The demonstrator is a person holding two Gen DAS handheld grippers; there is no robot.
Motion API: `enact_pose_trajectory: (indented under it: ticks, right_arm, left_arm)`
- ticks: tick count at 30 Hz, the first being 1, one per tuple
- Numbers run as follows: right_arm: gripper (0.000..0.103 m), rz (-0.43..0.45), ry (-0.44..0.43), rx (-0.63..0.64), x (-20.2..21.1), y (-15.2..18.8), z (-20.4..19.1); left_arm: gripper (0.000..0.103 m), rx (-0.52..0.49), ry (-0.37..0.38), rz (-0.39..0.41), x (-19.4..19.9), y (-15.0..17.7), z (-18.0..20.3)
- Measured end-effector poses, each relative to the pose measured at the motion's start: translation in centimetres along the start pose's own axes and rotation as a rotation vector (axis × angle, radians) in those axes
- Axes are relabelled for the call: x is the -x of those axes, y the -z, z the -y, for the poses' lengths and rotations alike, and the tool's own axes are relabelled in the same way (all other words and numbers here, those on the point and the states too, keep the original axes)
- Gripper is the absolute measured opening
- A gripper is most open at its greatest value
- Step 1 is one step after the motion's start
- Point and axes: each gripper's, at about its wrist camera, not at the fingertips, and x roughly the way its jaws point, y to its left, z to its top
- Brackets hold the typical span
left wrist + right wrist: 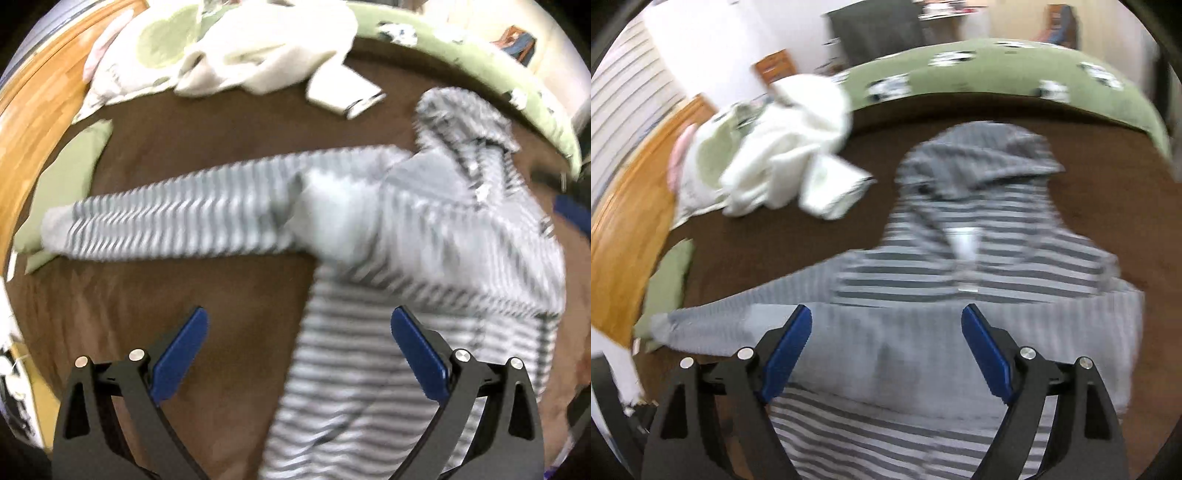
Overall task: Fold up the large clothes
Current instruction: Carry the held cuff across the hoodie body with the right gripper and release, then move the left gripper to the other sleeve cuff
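Observation:
A grey-and-white striped hoodie (424,236) lies on a brown blanket (184,295). Its hood points away and one sleeve (177,218) stretches out to the left, while the other sleeve is folded across the chest (923,343). My left gripper (299,328) is open and empty, above the hoodie's left side edge. My right gripper (886,325) is open and empty, above the folded sleeve on the hoodie (979,258). The right gripper's blue pad (572,212) shows at the right edge of the left wrist view. Both views are blurred.
A heap of white and pale-green clothes (236,48) lies at the far left of the blanket, also seen in the right wrist view (775,155). A green patterned bed cover (997,70) borders the far side. A wooden floor (37,110) lies left.

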Motion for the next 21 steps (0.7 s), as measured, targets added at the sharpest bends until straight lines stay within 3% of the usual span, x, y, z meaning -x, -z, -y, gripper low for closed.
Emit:
enact_pose_trajectory:
  ticks: [1, 3, 8, 11, 18, 21]
  right_arm:
    - [0.075, -0.014, 0.043, -0.011, 0.3, 0.2, 2.0]
    - [0.057, -0.035, 0.106, -0.028, 0.1, 0.9, 4.9]
    - [0.033, -0.076, 0.202, -0.108, -1.3, 3.6, 12.2]
    - [0.02, -0.094, 0.236, -0.132, -2.5, 5.0, 14.7]
    - [0.014, -0.104, 0.248, -0.138, -5.2, 7.5, 16.6]
    - [0.015, -0.103, 0.261, -0.15, -6.1, 7.7, 16.8]
  left_arm:
    - [0.097, -0.008, 0.017, 0.011, 0.0, -0.5, 0.9]
    - [0.097, -0.031, 0.052, 0.027, -0.7, -1.5, 3.1]
    - [0.097, -0.086, 0.104, 0.051, -4.1, -3.4, 7.9]
    - [0.097, -0.138, 0.031, 0.039, -7.4, -4.0, 10.0]
    - [0.097, -0.118, -0.024, -0.041, -13.3, -2.5, 8.4]
    - [0.098, -0.12, -0.001, -0.033, -14.3, -1.2, 7.9]
